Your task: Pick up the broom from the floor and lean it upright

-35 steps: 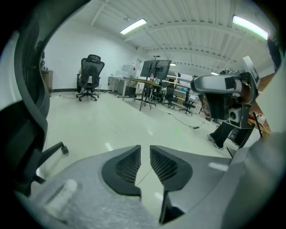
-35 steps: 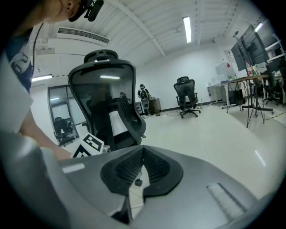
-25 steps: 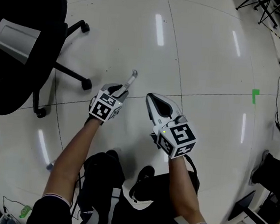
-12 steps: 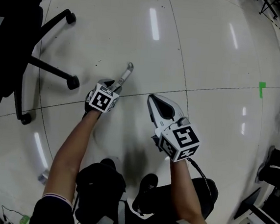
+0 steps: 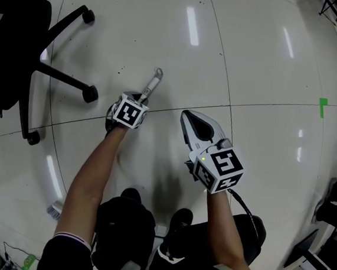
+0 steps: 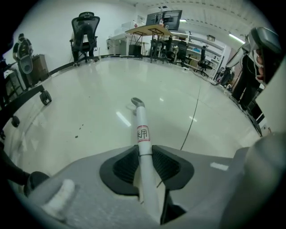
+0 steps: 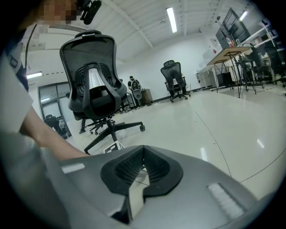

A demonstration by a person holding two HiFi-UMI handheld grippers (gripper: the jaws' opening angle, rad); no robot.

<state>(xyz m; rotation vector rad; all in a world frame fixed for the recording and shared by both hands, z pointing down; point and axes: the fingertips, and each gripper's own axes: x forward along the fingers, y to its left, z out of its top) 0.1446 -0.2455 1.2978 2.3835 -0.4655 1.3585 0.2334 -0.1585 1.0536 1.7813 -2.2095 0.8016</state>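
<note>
**Claw closed on broom handle near its tip**

The left claw [image 6: 144, 151] has just been closing, and its two black pads now press on either side of the broom [image 6: 142, 134], low to the floor [image 5: 252, 62]. The handle runs straight out between the pads, so the hold is close to the top end. The right claw [image 7: 143, 154] hangs beside it, pads together with nothing between them.

The broom lies flat on the pale floor in front of the person's feet, with its tip pointing away, not far from the wheeled base of an office chair [image 5: 67, 80]. The handle is a thin white tube with a small red-banded label [image 6: 142, 133] and a grey hanging loop [image 6: 136, 102] at the tip. What seems to be the brush end [image 5: 55, 210] peeks out beyond the left forearm.

The broom looks light and stiff, but the tube is smooth and may twist or slip in the pads. Held this near the tip, the long shaft and brush end will likely drag and swing. A second hold further down, from the free right claw, would probably steady it while it is raised.
</note>
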